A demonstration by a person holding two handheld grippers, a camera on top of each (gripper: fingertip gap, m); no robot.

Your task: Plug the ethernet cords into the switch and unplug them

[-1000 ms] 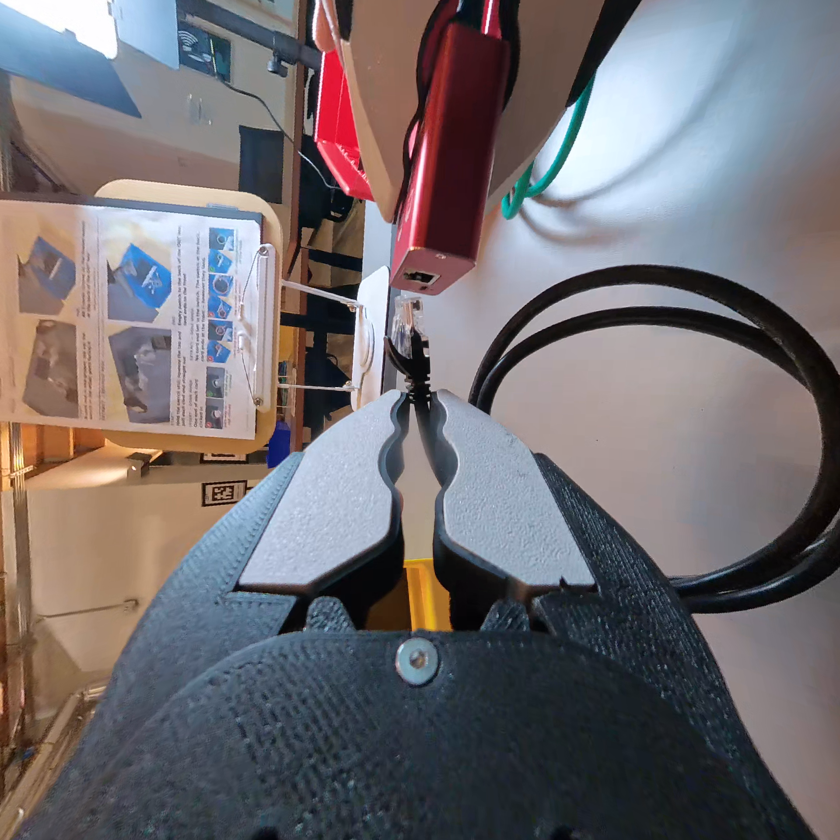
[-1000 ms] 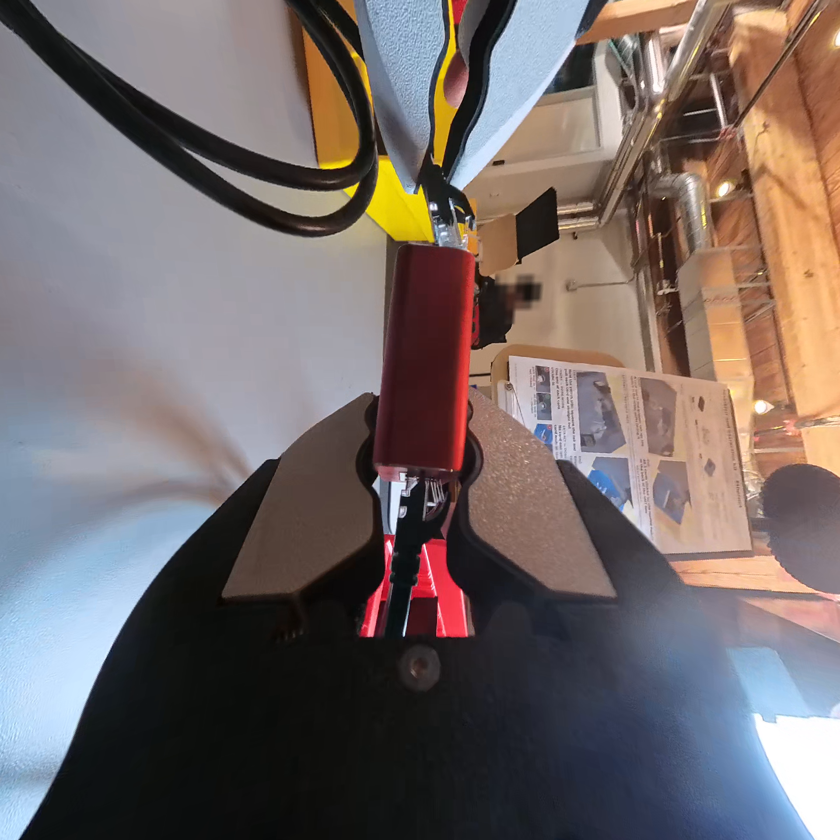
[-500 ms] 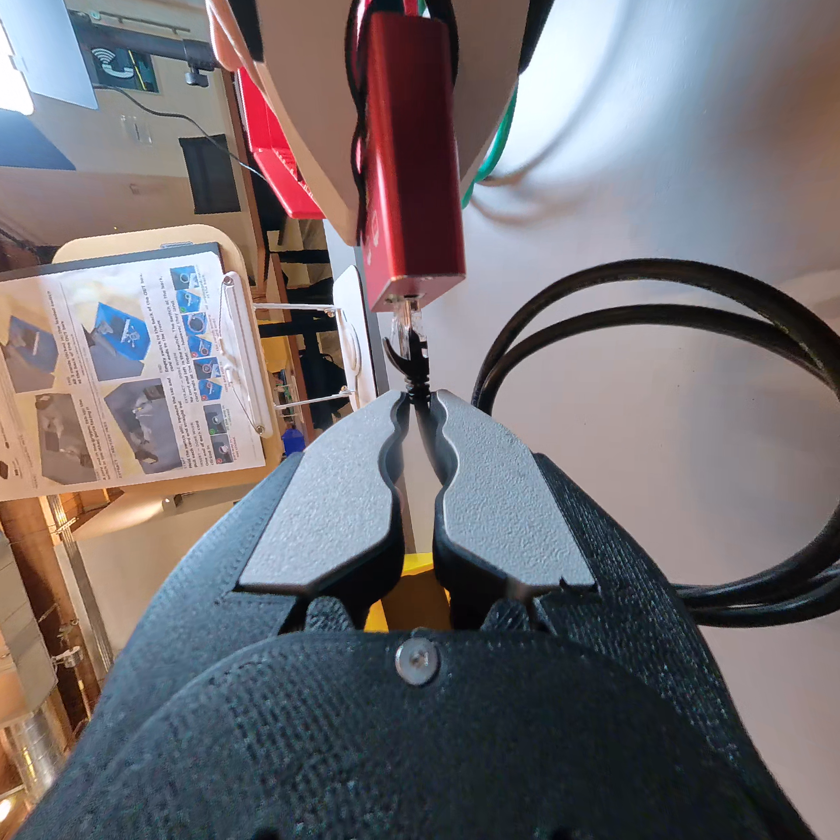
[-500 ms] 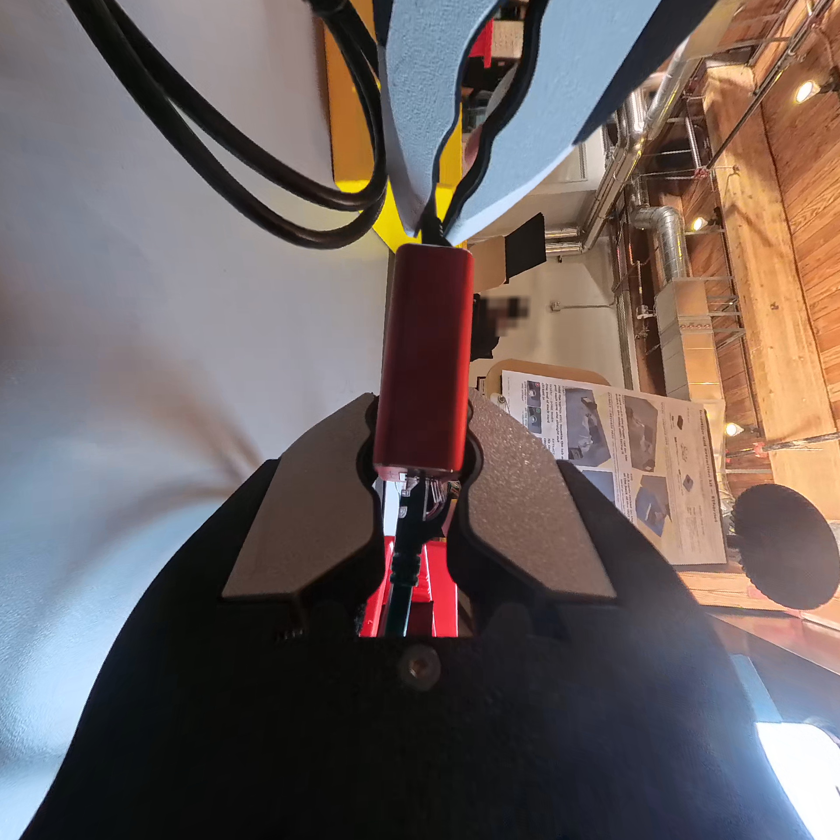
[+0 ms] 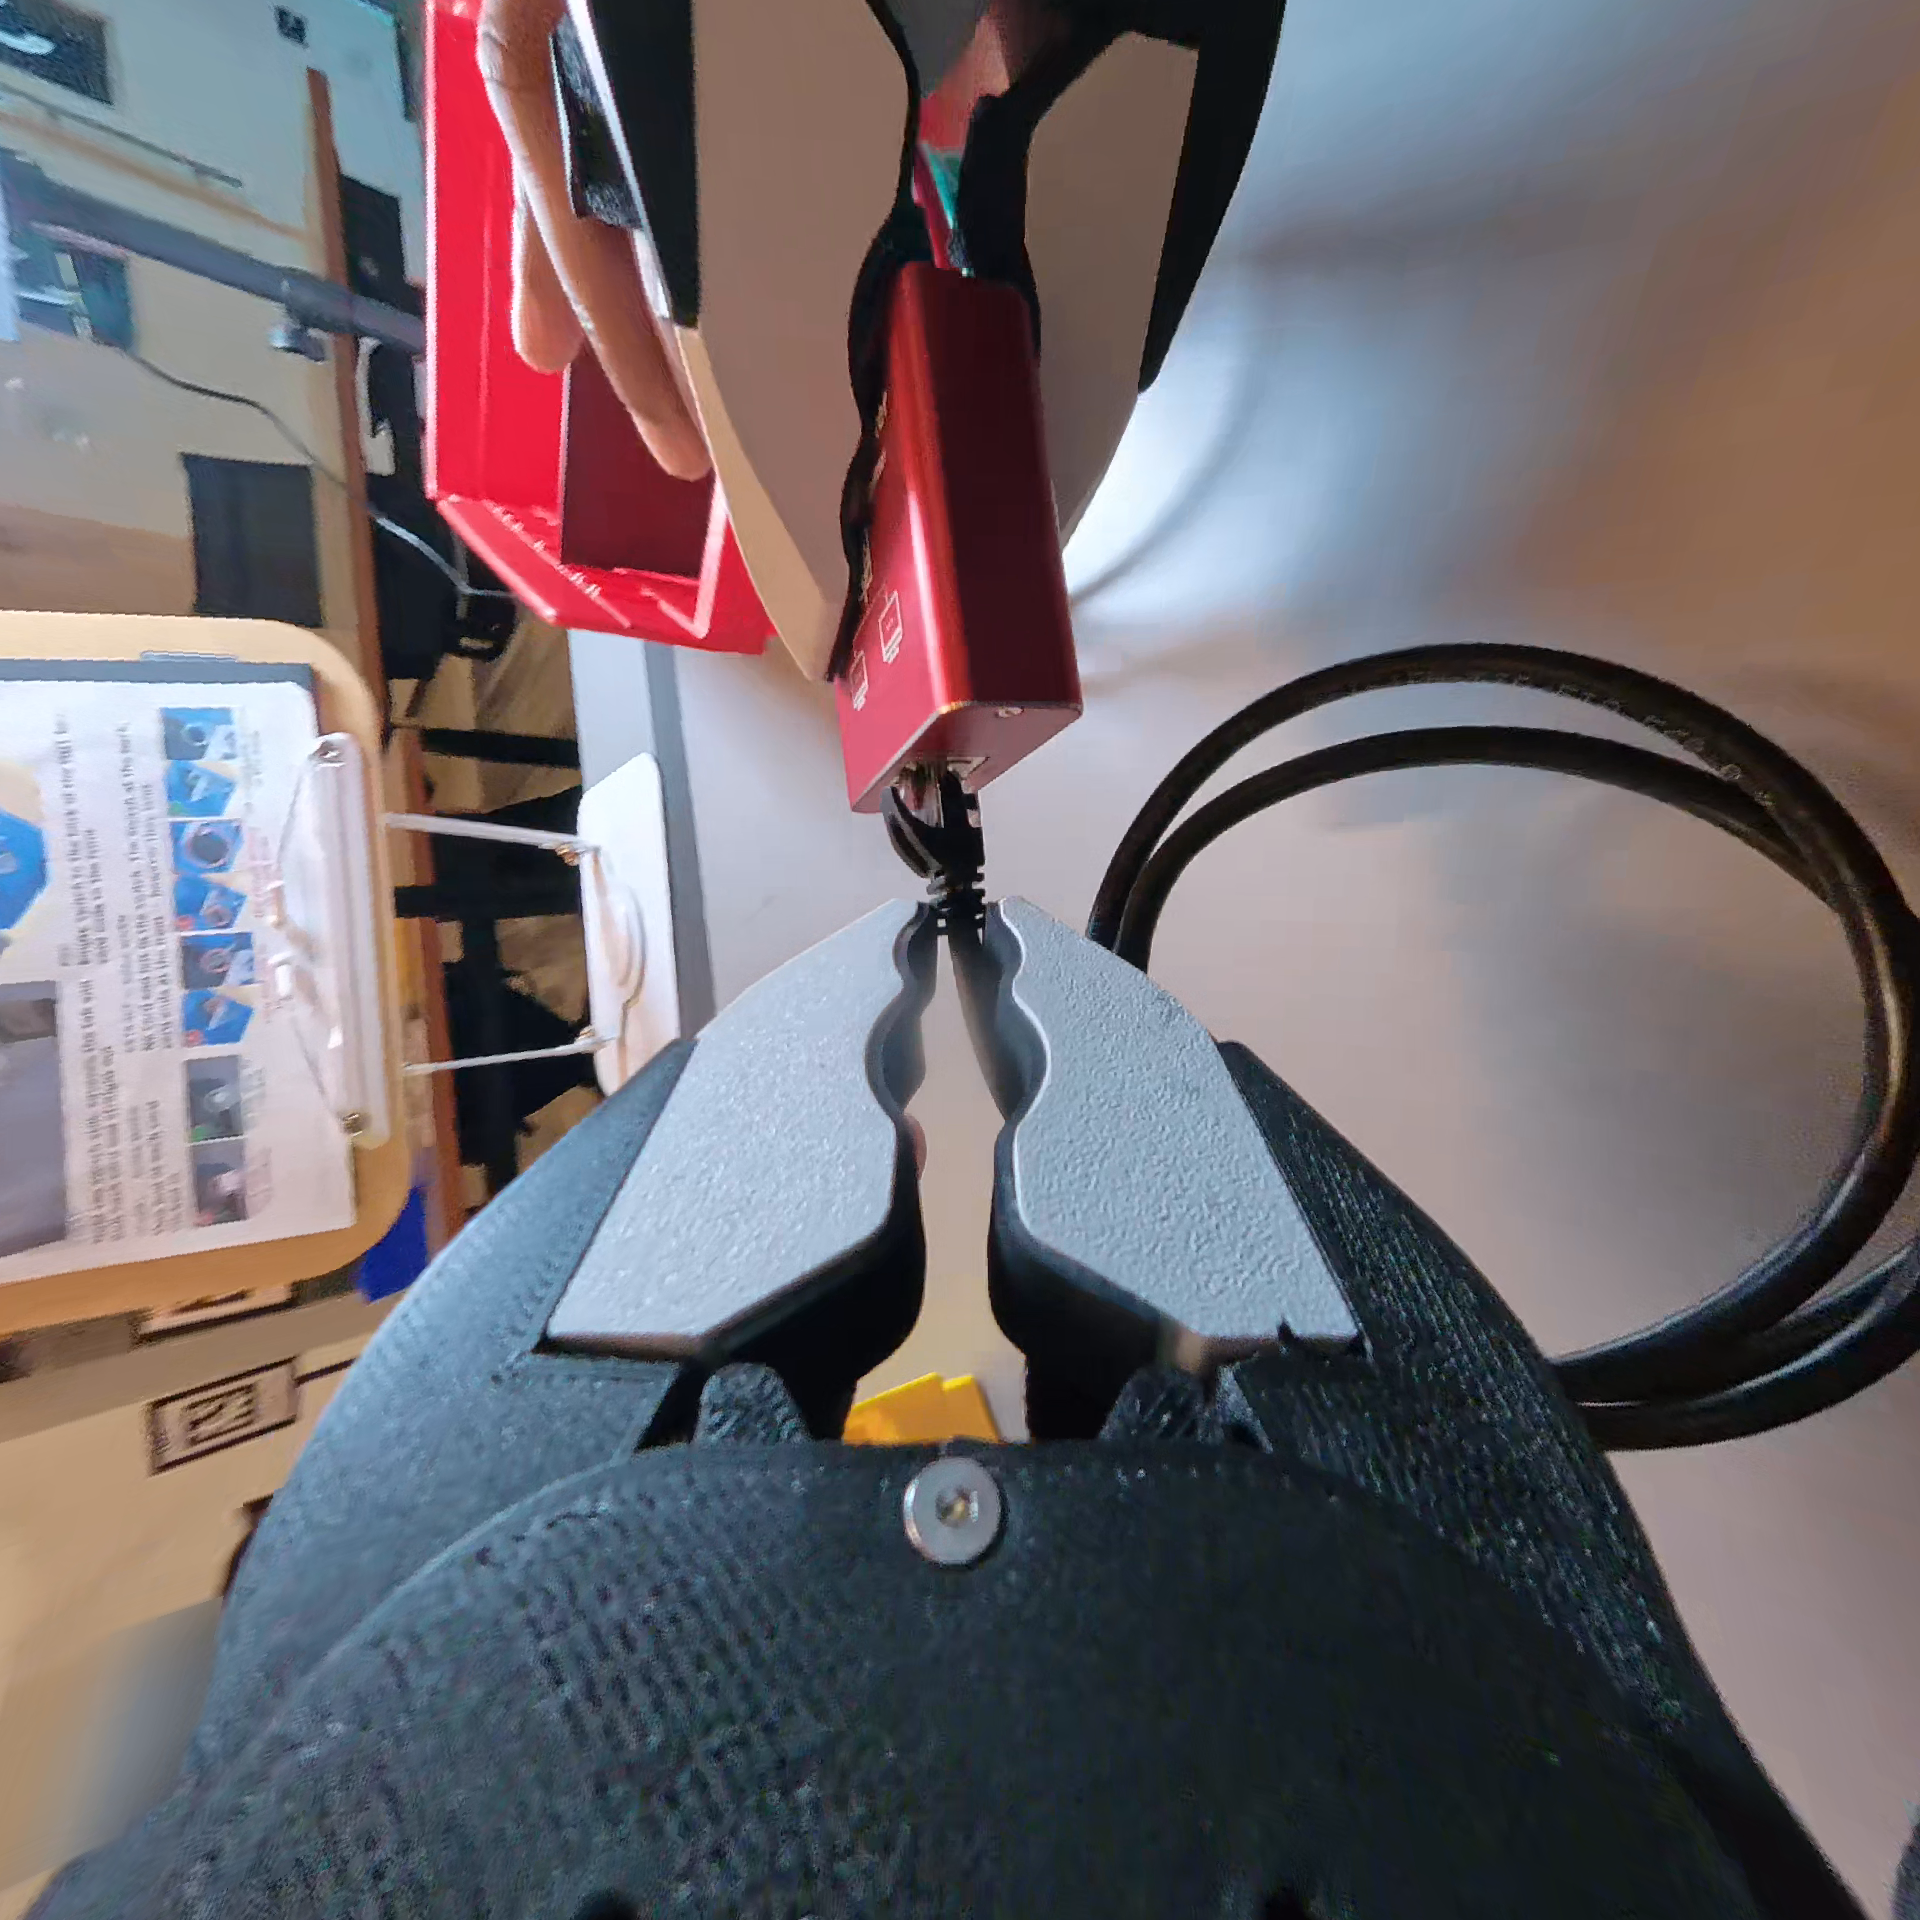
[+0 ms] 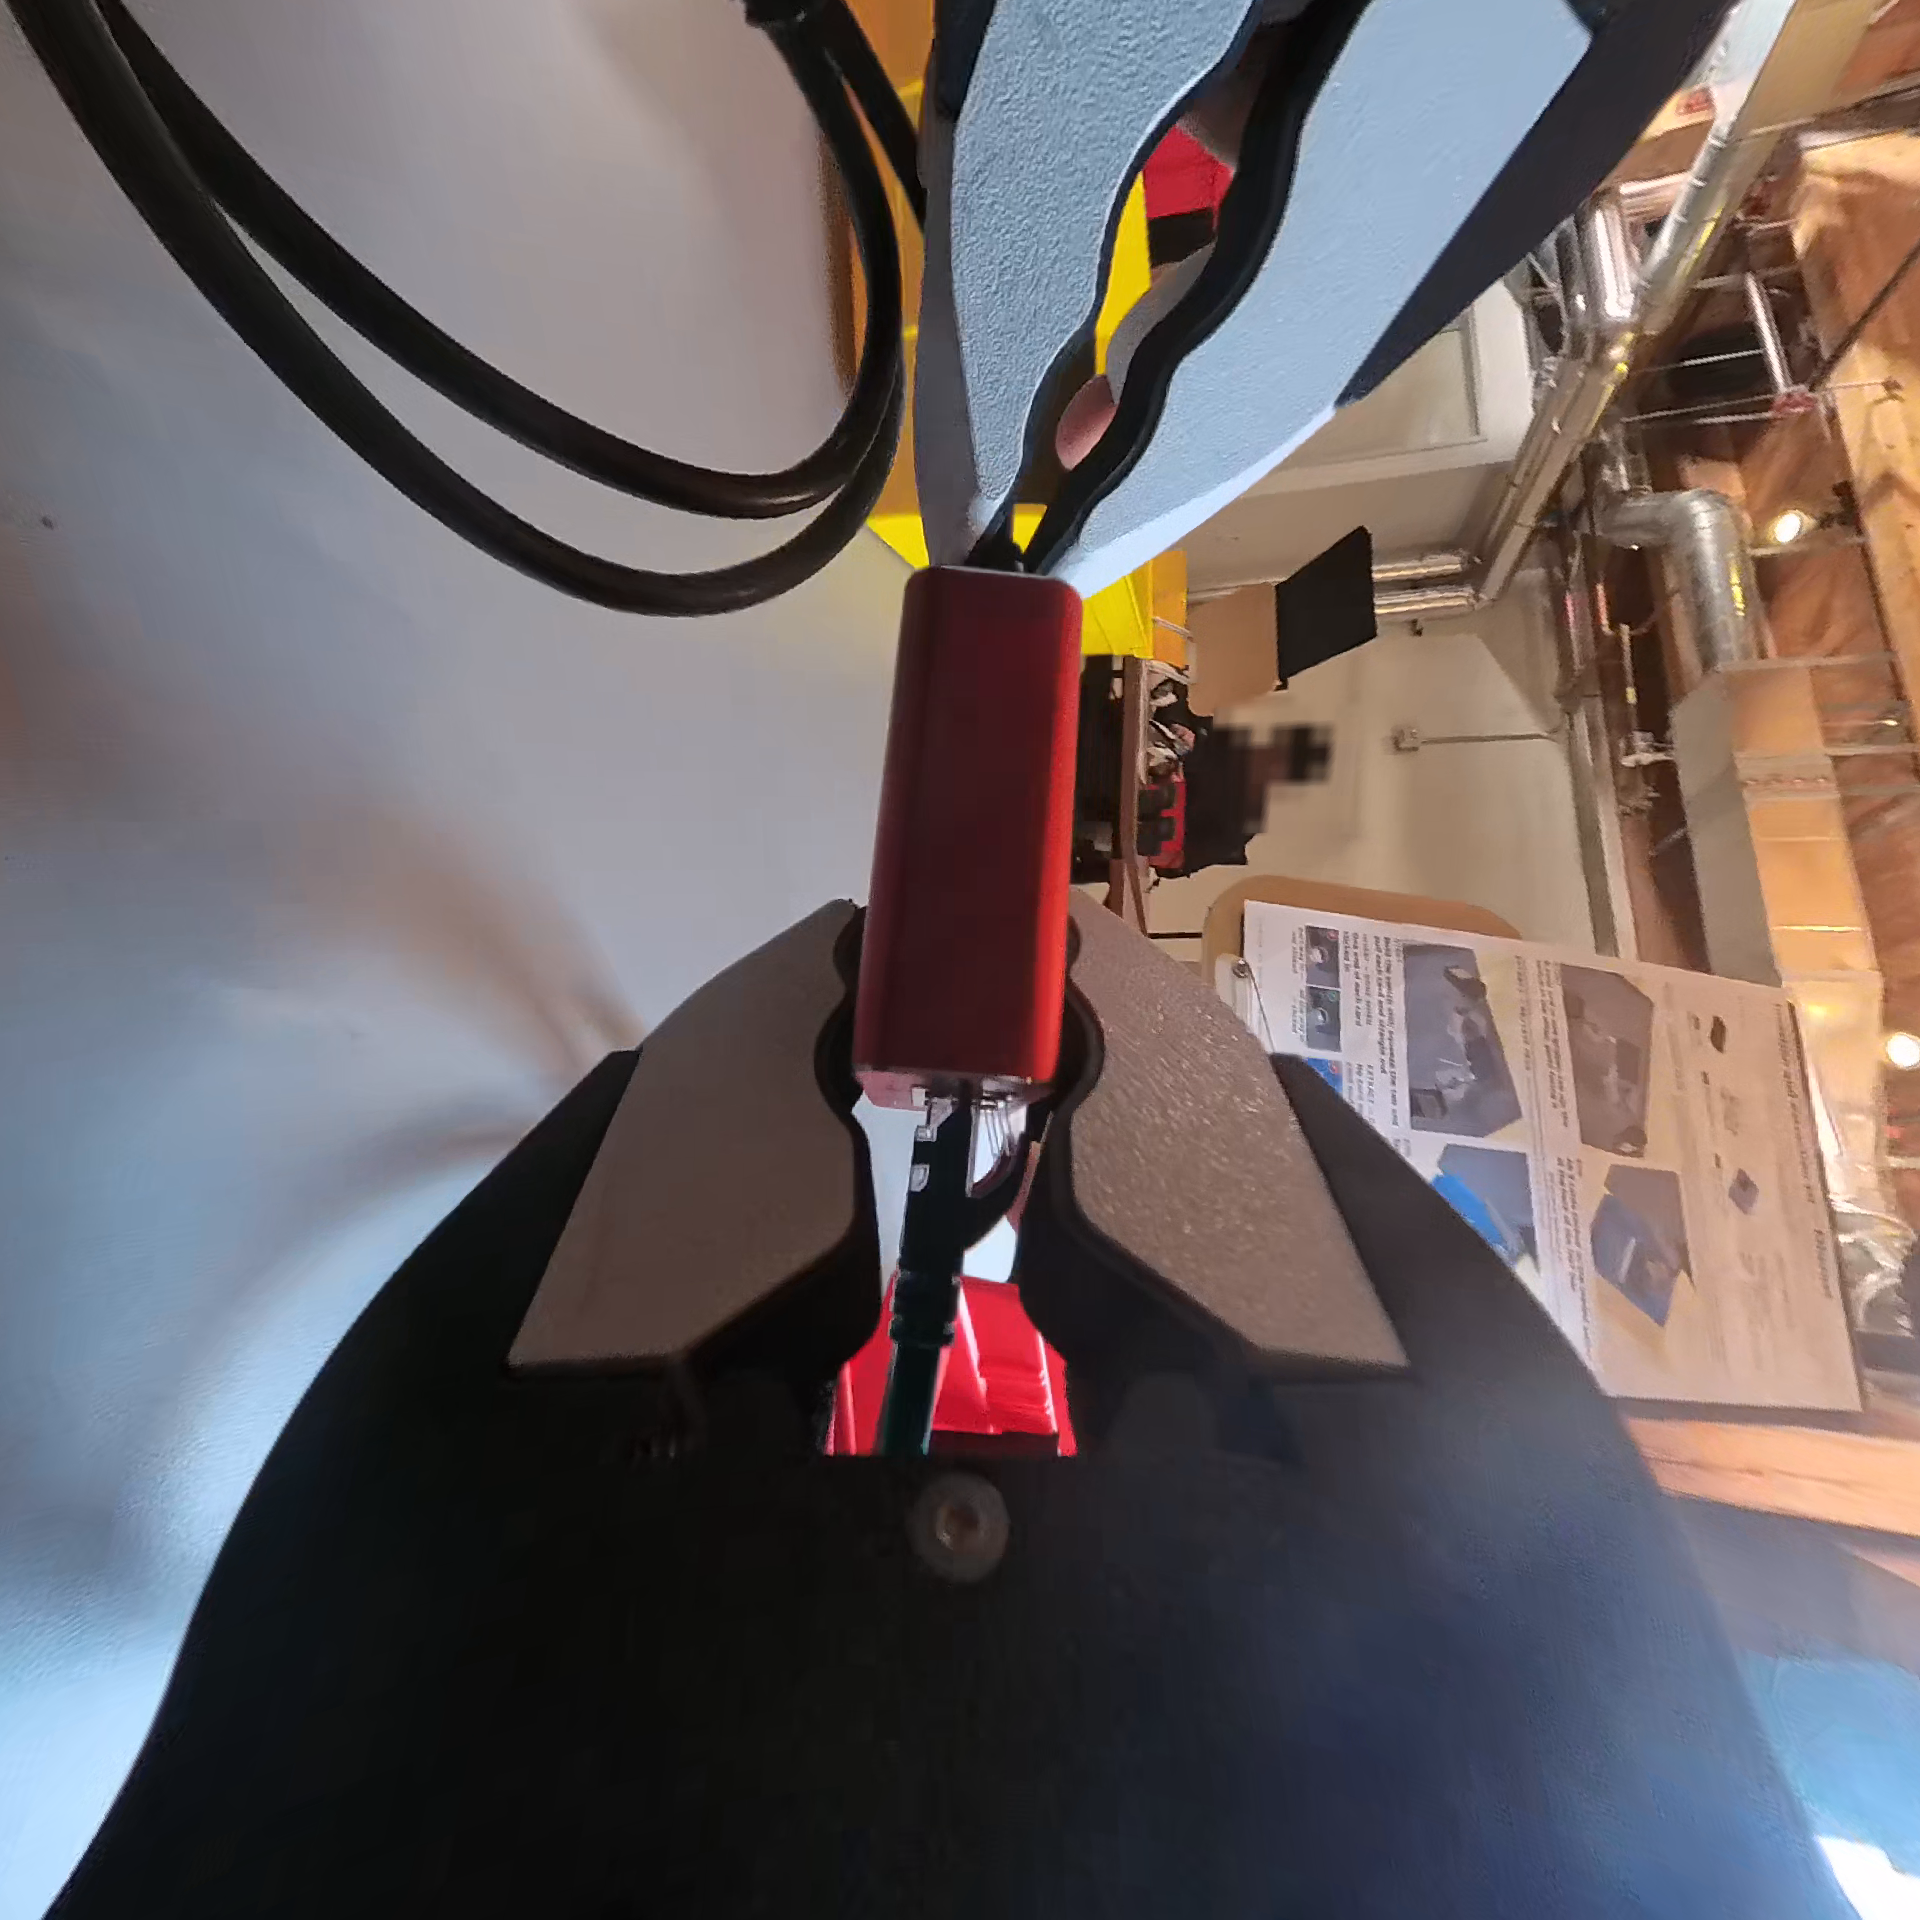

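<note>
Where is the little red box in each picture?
Left wrist view: the red switch is upper middle, just past the fingertips, with a black plug in its end.
Right wrist view: centre, clamped between the near fingers.
Shared landmark: the looped black cable.

Counter [image 5: 1558, 468]: plain white surface, seen in both wrist views. A black cable [image 5: 1849, 935] lies on it in a double loop, the two strands running side by side. A red bin [image 5: 499, 416] sits at its far edge; a yellow item [image 6: 1127, 592] shows at the opposite edge, its kind unclear.
</note>
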